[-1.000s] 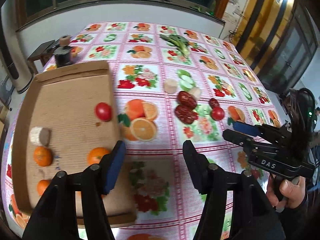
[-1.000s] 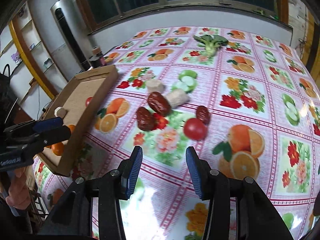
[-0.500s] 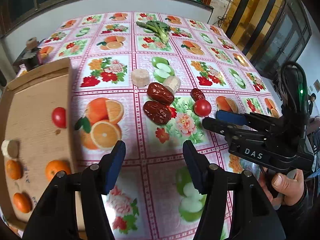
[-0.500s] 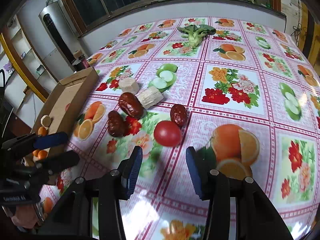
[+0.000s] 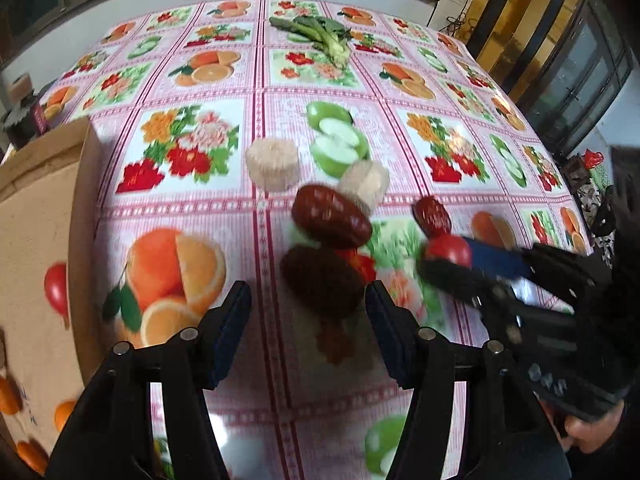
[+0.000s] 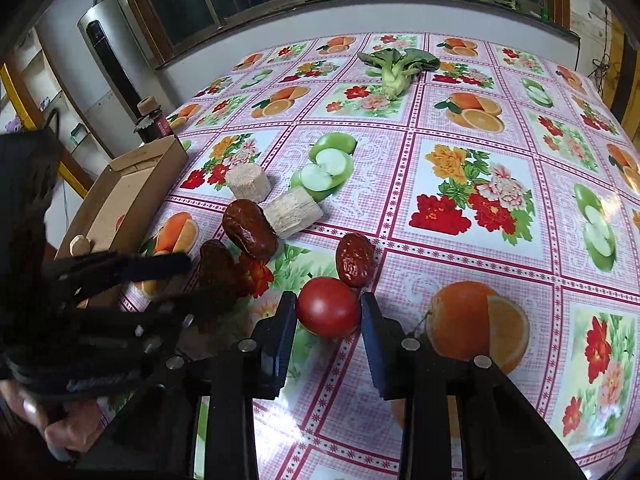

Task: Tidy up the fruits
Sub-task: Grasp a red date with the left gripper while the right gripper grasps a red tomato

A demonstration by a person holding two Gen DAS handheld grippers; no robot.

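Note:
A red tomato (image 6: 328,307) lies on the fruit-print tablecloth between the pads of my right gripper (image 6: 328,304). Its jaws are closing, and both pads touch the tomato's sides. A small wrinkled date (image 6: 355,260) lies just behind the tomato. In the left wrist view the right gripper (image 5: 444,260) holds the same tomato (image 5: 448,249). My left gripper (image 5: 307,296) hangs open over a dark date (image 5: 320,280), with a finger on each side and clear of it. A second large date (image 5: 330,216) lies just beyond. The cardboard tray (image 5: 40,208) at the left holds another tomato (image 5: 56,288) and oranges (image 5: 8,396).
Two pale cut stalk pieces (image 6: 248,182) (image 6: 294,210) lie behind the dates. A leafy green vegetable (image 6: 394,68) sits at the far side of the table. A dark bottle (image 6: 150,122) stands beyond the tray's far corner. A hand grips each gripper's handle.
My right gripper has come forward around the tomato and narrowed onto it. My left gripper moved right from the tray and lower, and now straddles the dark date.

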